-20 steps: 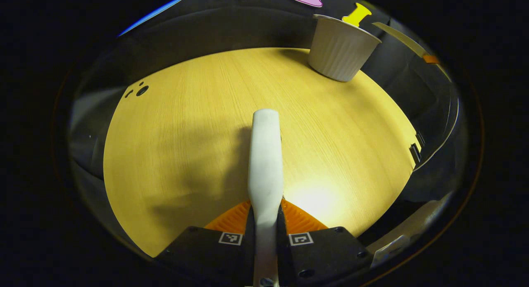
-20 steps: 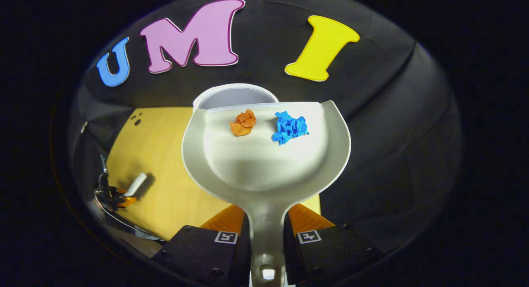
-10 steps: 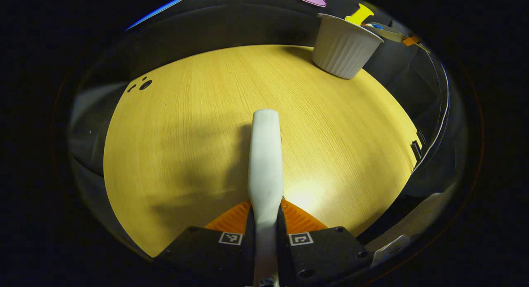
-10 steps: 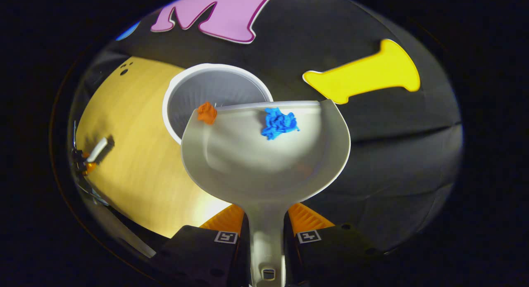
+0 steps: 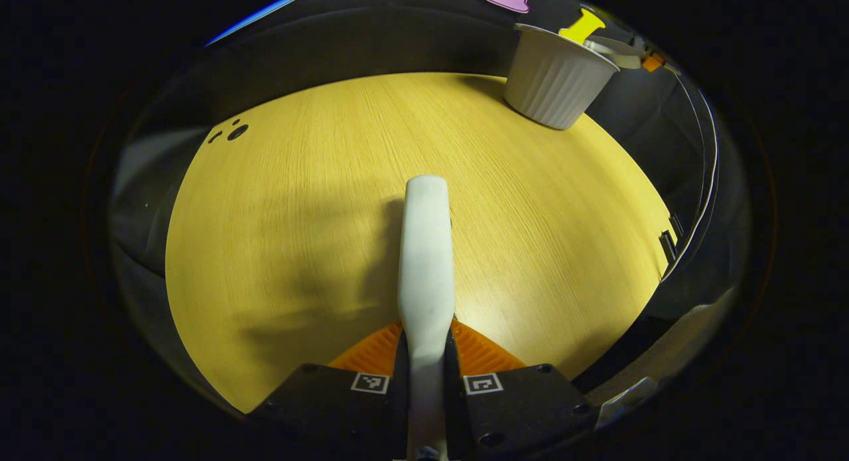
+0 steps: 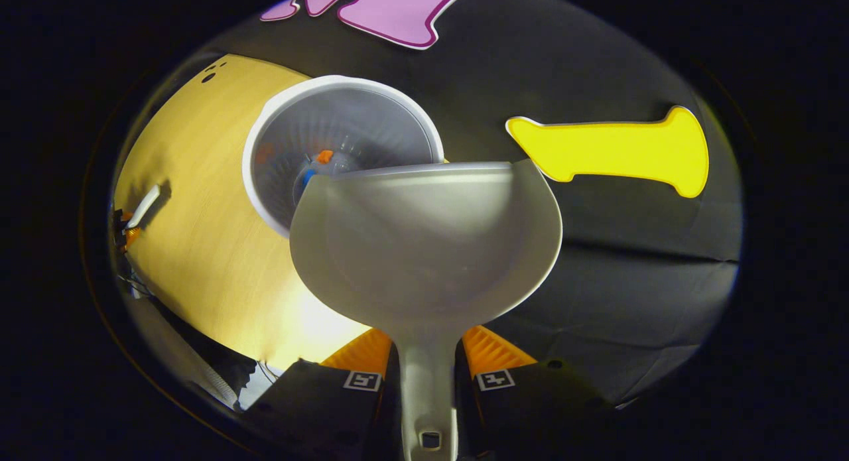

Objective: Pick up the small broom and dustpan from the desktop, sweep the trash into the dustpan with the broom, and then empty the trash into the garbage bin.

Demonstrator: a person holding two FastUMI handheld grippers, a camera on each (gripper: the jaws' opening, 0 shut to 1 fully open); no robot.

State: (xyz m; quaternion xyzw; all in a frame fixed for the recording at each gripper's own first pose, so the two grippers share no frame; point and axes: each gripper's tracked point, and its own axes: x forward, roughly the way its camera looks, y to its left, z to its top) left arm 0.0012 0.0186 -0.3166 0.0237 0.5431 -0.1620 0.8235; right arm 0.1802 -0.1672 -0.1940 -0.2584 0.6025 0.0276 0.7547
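My right gripper [image 6: 426, 355] is shut on the handle of the white dustpan [image 6: 424, 242], which is tilted with its lip over the white ribbed garbage bin [image 6: 338, 146]. The pan's scoop is bare. An orange paper scrap [image 6: 324, 156] and a blue scrap [image 6: 308, 176] lie at the bin's bottom. My left gripper [image 5: 426, 345] is shut on the white broom handle [image 5: 426, 255], held low over the wooden desktop [image 5: 318, 202]; its bristles are hidden. In the left gripper view the bin [image 5: 556, 76] stands at the far right, the dustpan's edge [image 5: 610, 46] above its rim.
The bin sits near the desktop's far right corner, close to the black cloth wall [image 6: 597, 262]. A few small dark holes [image 5: 232, 131] mark the desktop's far left. In the right gripper view the left gripper with the broom [image 6: 139, 212] shows far off at the left.
The dustpan tipped further over the bin, and both scraps slid off its lip into the bin. The broom and left gripper stayed nearly still.
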